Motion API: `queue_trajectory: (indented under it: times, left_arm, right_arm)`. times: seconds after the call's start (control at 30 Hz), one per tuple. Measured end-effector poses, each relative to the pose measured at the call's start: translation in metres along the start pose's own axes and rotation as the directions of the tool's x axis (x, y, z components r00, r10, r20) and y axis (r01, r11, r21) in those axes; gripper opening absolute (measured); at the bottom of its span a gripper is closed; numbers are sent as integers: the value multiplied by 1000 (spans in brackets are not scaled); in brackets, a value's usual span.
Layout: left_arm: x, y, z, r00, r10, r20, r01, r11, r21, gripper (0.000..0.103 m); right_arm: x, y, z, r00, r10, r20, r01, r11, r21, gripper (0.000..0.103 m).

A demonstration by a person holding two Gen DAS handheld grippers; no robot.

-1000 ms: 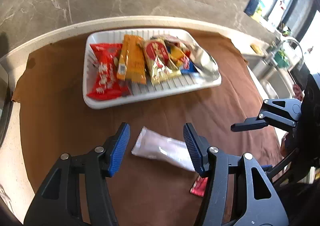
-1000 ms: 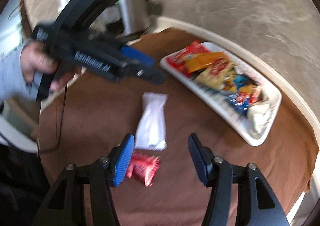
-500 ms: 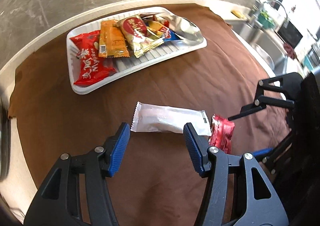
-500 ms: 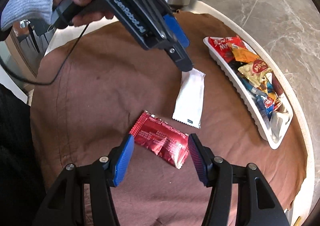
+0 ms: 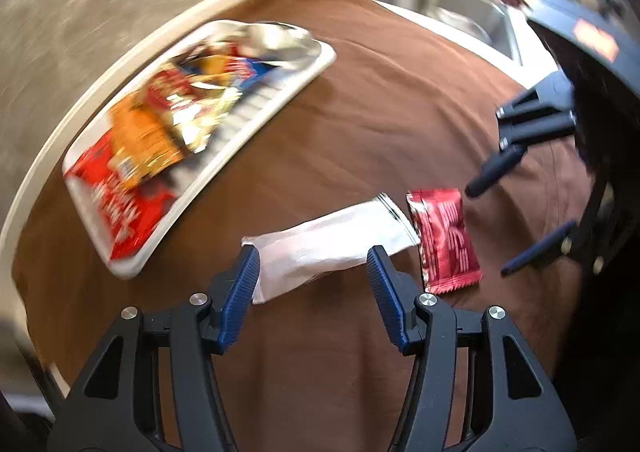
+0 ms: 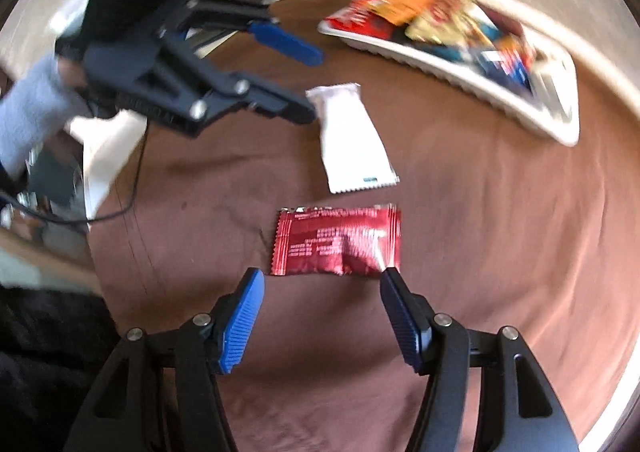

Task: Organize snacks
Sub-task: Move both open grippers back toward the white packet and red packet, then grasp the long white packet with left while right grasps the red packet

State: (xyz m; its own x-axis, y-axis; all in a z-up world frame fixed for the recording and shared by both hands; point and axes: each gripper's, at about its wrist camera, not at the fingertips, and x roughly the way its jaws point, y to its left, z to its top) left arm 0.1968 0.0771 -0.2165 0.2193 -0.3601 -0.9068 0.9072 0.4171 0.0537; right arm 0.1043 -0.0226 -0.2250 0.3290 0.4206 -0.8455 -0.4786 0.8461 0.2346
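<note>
snacks lie crosswise ahead of both spread tongs: white pack (image 5: 332, 248) spans the left gripper (image 5: 312, 276), red pack (image 6: 338, 242) the right gripper (image 6: 320, 304).

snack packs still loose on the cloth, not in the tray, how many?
2. A white packet lies in front of the left tool; a red packet lies in front of the right tool. Neither is gripped.

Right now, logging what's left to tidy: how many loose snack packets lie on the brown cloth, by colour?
White packet: 1
Red packet: 1
Total: 2, both outside the tray.
</note>
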Motion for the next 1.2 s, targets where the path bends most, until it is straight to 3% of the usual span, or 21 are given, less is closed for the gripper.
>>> queue_trajectory:
  times: [0.17, 0.33, 0.43, 0.63, 0.9, 1.07, 1.2]
  left_arm:
    - [18, -10, 8, 999, -14, -50, 24, 977, 212, 54]
    - [36, -22, 14, 994, -29, -101, 68, 913, 403, 58]
    - [45, -24, 18, 988, -37, -149, 102, 885, 455, 59]
    - [52, -25, 25, 983, -89, -159, 153, 876, 457, 59]
    - [54, -11, 23, 982, -121, -142, 170, 896, 410, 59]
    - [47, -9, 16, 984, -119, -134, 164, 903, 397, 59]
    - [44, -14, 14, 984, -119, -132, 161, 909, 385, 59]
  right_arm:
    - [3, -6, -8, 1000, 16, -6, -14, 986, 166, 66]
    - [1, -3, -15, 1000, 17, 19, -21, 969, 247, 72]
    - [2, -2, -11, 999, 4, 31, -13, 959, 282, 73]
    - [8, 3, -1, 998, -59, 38, 45, 952, 303, 73]
    - [22, 17, 18, 986, -163, 32, 142, 927, 348, 74]
    - [31, 29, 29, 973, -229, 19, 212, 929, 302, 74]
    - [35, 39, 31, 956, -291, 13, 281, 932, 228, 62]
